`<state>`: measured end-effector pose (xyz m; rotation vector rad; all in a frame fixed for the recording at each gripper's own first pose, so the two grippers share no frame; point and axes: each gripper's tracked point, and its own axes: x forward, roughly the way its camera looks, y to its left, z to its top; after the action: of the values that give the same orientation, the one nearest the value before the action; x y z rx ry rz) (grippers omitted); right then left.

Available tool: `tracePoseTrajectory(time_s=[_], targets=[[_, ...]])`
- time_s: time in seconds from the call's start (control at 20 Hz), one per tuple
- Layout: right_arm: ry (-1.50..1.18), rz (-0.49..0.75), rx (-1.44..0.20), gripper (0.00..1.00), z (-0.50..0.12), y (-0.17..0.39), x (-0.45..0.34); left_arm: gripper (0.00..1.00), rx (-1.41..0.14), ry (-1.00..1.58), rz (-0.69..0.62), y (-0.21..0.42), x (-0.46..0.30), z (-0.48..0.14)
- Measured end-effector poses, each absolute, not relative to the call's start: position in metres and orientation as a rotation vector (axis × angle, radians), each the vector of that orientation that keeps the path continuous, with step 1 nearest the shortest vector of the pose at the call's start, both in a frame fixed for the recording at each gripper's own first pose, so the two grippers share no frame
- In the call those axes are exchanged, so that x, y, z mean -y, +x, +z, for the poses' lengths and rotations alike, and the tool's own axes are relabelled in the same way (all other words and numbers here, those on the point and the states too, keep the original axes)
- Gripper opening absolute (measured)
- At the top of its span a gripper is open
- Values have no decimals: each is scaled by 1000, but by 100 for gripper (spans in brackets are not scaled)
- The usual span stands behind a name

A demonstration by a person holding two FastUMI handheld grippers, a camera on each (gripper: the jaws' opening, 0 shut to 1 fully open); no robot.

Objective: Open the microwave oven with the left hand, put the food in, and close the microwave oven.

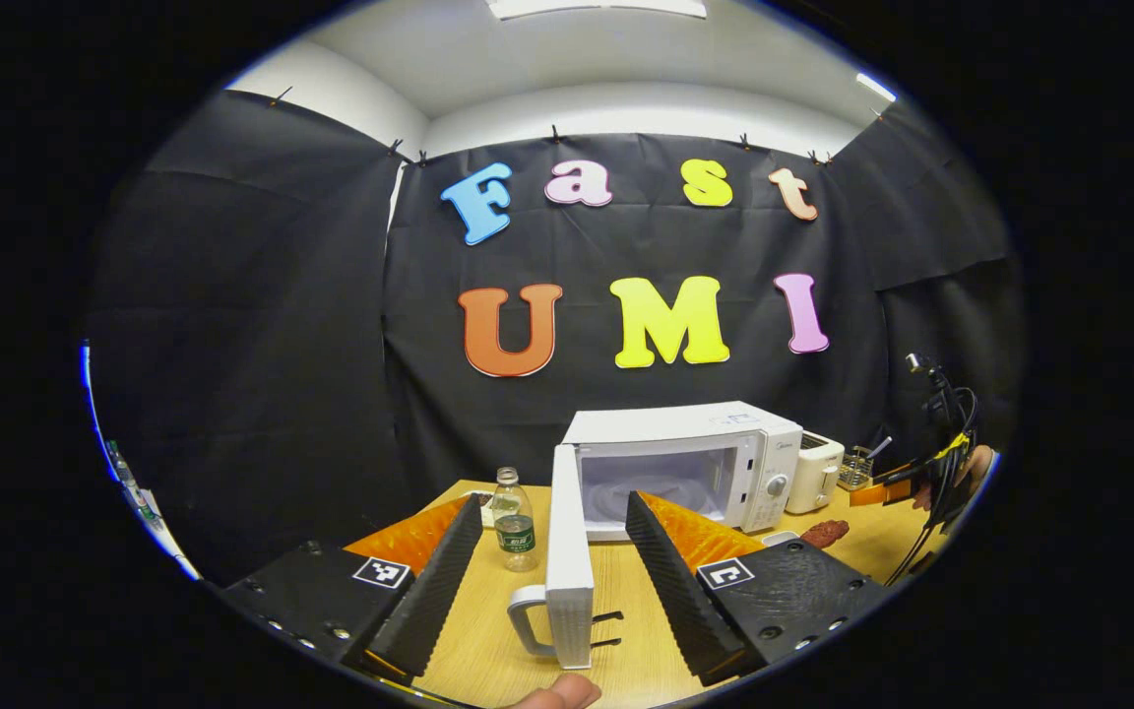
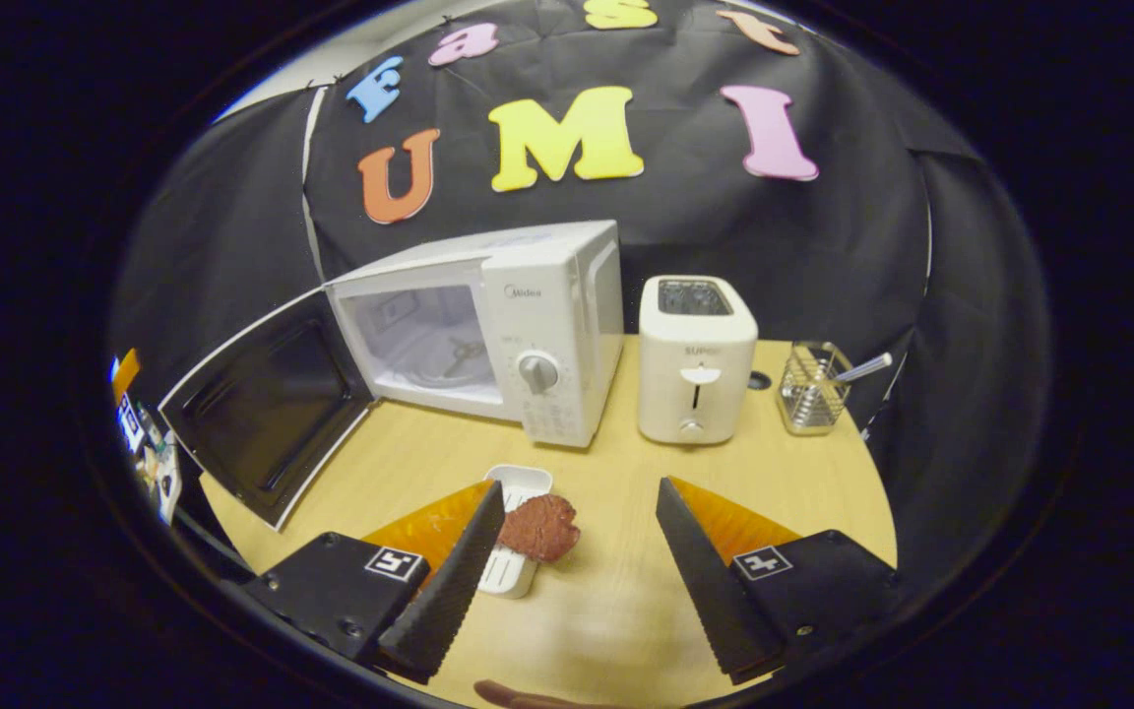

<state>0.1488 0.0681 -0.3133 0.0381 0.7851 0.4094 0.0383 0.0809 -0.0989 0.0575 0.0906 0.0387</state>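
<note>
Both claws apart; boxy white microwave (image 2: 528,325) w/ door swung open; lumpy food (image 2: 539,527).

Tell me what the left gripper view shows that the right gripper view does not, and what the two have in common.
Left gripper view alone: a plastic water bottle standing on the table left of the open door, the door's handle, and the right gripper at the far right edge.

Right gripper view alone: the toaster's top slots and the door's dark inner window.

Both: the white microwave oven with its door swung open, the toaster, the wire utensil holder, the reddish food, the wooden table.
</note>
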Motion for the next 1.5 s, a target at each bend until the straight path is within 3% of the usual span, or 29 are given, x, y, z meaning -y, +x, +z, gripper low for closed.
tracePoseTrajectory(time_s=[0.05,0.1,0.15,0.2,0.25,0.4,0.45,0.5,0.55,0.6,0.65,0.7,0.75,0.8,0.85,0.9,0.95,1.0,1.5], targets=[[61,424,-824,97,-321,151,-71,90,-97,51,13,40,-74,-101],[97,447,-858,84,-329,153,-75,90,-100,41,-4,42,-69,-103],[127,462,-891,94,-336,153,-78,90,-103,32,-8,46,-69,-105],[170,474,-924,95,-342,152,-81,90,-112,28,-10,48,-69,-107],[218,485,-962,82,-348,152,-85,90,-113,22,-6,48,-71,-107],[376,476,-1072,75,-365,151,-89,90,-115,16,4,47,-76,-107],[420,480,-1091,80,-368,151,-90,90,-115,13,2,46,-76,-106],[452,483,-1115,79,-373,146,-92,90,-110,13,2,45,-76,-105],[492,493,-1126,60,-373,145,-94,90,-109,16,-1,43,-76,-104],[537,514,-1141,58,-371,142,-100,90,-107,21,-3,42,-76,-104],[574,532,-1180,41,-373,136,-103,80,-105,25,-10,41,-74,-105],[600,535,-1179,24,-368,135,-103,80,-102,25,-17,39,-73,-103],[580,541,-1172,7,-365,130,-104,90,-97,23,-25,37,-71,-102],[558,544,-1160,14,-360,125,-103,90,-90,21,-31,35,-70,-100],[530,541,-1141,14,-354,122,-103,90,-84,22,-34,33,-71,-98],[496,535,-1116,13,-346,119,-103,80,-77,23,-35,32,-72,-97],[450,529,-1086,14,-337,118,-102,80,-70,24,-35,30,-75,-95],[401,522,-1052,13,-329,118,-101,90,-62,22,-33,28,-76,-94],[5,431,-715,12,-266,103,-142,90,14,-22,69,3,-120,-80]])
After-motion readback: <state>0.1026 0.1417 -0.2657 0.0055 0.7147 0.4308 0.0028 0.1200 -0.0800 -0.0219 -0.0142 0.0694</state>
